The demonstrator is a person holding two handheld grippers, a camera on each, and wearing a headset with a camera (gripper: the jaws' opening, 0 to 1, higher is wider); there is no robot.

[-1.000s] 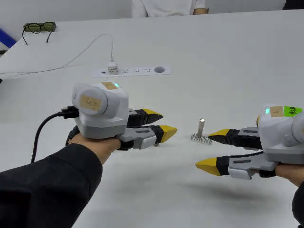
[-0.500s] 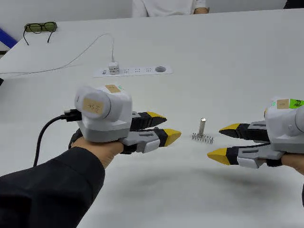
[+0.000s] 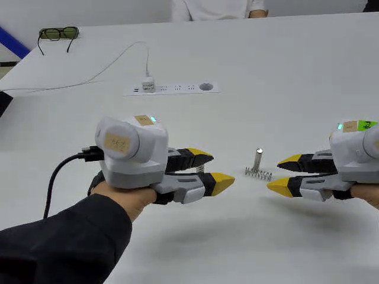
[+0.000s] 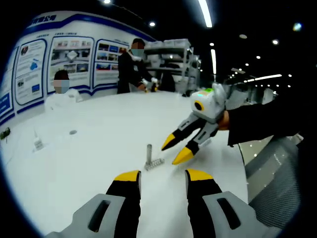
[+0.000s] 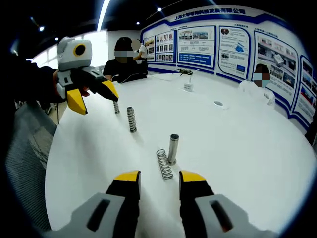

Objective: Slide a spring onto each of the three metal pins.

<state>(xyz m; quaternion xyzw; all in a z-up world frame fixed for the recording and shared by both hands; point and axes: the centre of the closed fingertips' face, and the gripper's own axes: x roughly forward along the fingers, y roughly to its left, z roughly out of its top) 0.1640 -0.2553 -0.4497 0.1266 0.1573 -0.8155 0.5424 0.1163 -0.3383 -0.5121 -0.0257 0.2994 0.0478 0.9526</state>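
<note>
The left tool [image 3: 220,168] is open and holds nothing. Its two yellow tips are apart with a gap between them. The right tool [image 3: 275,176] is open too, with a smaller gap, and it holds nothing. The two tools point at each other over the white table [image 3: 284,71], on the side near the person's edge.

Between the tools stands a bare pin [image 3: 258,158]. It is shiny and upright. A loose spring [image 3: 259,173] lies flat on the table, right at the foot of the pin. In the right gripper view the loose spring [image 5: 164,163] lies just ahead of the right tool [image 5: 159,177], with the bare pin [image 5: 173,148] beside it. In the left gripper view the bare pin [image 4: 149,153] stands between the left tool [image 4: 163,176] and the right tool [image 4: 173,153].

Farther off in the right gripper view a second pin [image 5: 131,119] stands upright with a spring around it. A third pin [image 5: 116,106] stands close to the left tool [image 5: 96,101]. It may have a spring on it too, but it is small and hard to see.

A power strip [image 3: 172,89] lies toward the far edge, with a white cord [image 3: 112,62] plugged in. Glasses [image 3: 58,33] lie near the far left corner. A person [image 3: 216,9] sits at the far edge.
</note>
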